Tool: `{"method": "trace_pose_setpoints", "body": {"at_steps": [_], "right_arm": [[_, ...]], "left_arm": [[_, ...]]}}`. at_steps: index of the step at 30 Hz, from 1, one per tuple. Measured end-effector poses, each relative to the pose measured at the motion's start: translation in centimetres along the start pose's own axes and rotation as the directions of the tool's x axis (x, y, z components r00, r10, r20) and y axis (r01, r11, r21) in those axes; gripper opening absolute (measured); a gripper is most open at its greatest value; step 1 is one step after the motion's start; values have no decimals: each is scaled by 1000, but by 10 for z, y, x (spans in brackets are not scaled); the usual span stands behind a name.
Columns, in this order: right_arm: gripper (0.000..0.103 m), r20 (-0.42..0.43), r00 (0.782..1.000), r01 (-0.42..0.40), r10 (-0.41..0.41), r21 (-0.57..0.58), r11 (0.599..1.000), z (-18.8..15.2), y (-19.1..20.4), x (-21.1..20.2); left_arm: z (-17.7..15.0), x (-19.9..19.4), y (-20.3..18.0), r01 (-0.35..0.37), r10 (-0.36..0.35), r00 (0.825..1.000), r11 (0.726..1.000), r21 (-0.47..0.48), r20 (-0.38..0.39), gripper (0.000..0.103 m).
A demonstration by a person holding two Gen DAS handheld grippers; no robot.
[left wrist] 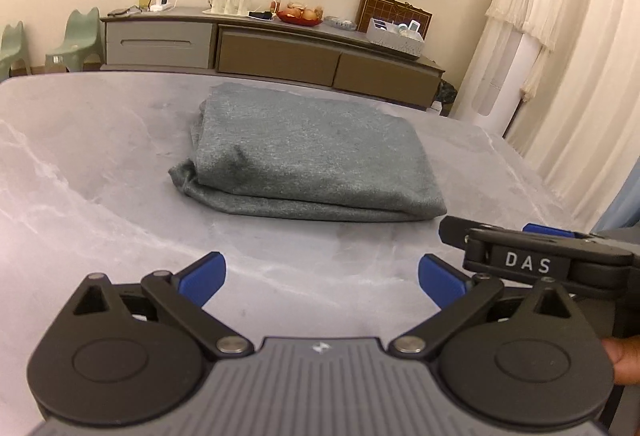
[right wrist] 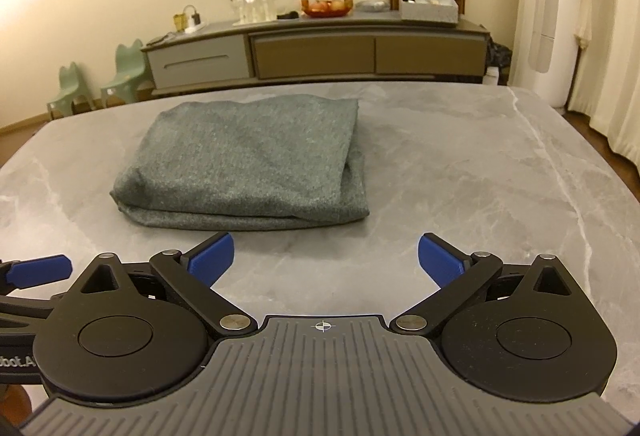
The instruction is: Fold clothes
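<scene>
I am holding the left gripper and right gripper side by side just short of the cloth, both spread wide and carrying nothing, probably to keep clear of it. Beyond them the grey garment is lying folded mid-worktop, layered edges facing me, its long axis seemingly running away toward the sideboard.

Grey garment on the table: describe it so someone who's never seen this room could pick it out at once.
Start at the grey marble-look table that fills the foreground, in front of the long low sideboard. The grey garment lies on it, beyond both open grippers and touched by neither. It is the only thing on the tabletop: a soft heathered knit, folded into a thick rectangle with layered edges.
</scene>
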State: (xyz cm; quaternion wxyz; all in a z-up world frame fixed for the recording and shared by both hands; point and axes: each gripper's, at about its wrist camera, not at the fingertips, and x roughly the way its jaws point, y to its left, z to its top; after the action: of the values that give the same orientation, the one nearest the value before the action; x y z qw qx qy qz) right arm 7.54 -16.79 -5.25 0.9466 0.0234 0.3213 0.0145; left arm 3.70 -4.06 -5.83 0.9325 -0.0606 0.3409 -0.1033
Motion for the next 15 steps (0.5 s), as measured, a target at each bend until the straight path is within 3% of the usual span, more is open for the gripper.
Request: {"method": "trace_pose_setpoints", "body": {"at_steps": [15], "right_arm": [[101,-16,1000,2,-2,-12,1000,-4,1,5]], "left_arm": [[-3,2,-1,-38,38,999,999,22,-28,103]]}}
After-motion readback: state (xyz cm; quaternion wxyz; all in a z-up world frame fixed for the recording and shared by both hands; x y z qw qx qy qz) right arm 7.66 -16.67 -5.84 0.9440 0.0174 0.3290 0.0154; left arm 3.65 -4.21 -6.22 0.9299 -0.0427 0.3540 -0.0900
